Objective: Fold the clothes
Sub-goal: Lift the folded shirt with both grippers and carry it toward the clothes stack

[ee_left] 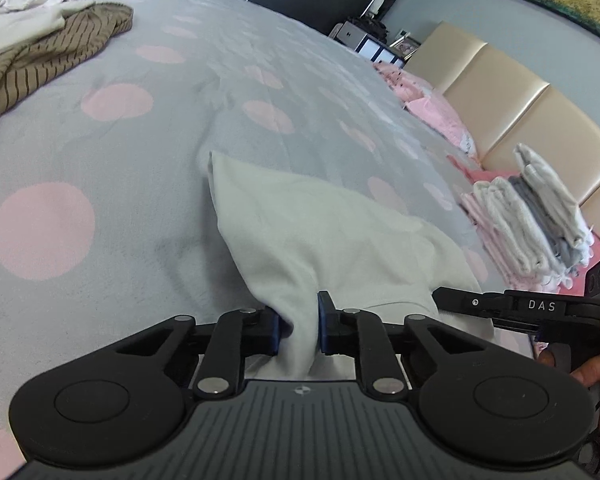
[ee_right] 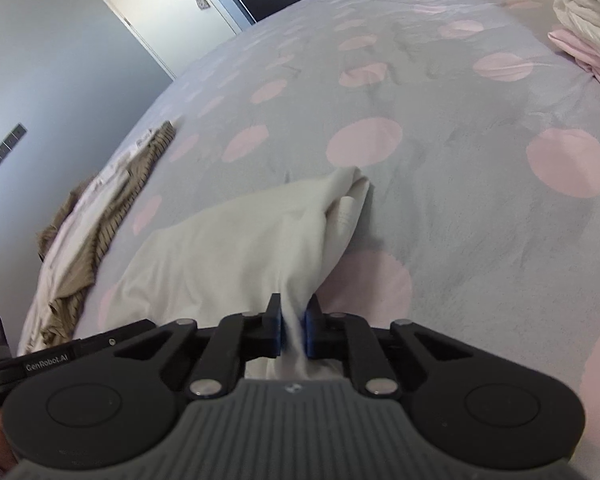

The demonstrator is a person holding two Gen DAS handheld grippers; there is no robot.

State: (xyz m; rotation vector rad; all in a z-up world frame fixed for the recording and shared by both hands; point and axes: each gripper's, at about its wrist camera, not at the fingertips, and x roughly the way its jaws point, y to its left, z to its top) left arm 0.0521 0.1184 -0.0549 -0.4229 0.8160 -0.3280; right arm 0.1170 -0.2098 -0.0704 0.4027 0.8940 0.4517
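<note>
**Both grippers clamped on the white garment**

The left gripper [ee_left: 299, 322] and the right gripper [ee_right: 293, 330] each pinched a bunched edge of the white garment [ee_left: 300, 224], which lay on the grey, pink-dotted bedspread [ee_left: 112, 168]. Beyond the garment, unfolded striped brown clothing [ee_left: 48, 60] lay heaped; a folded stack [ee_left: 528, 220] sat beside the padded headboard [ee_left: 520, 120].

Left gripper [ee_left: 299, 326] angled downward, jaws clamped — right gripper [ee_right: 293, 330] likewise, side by side
</note>
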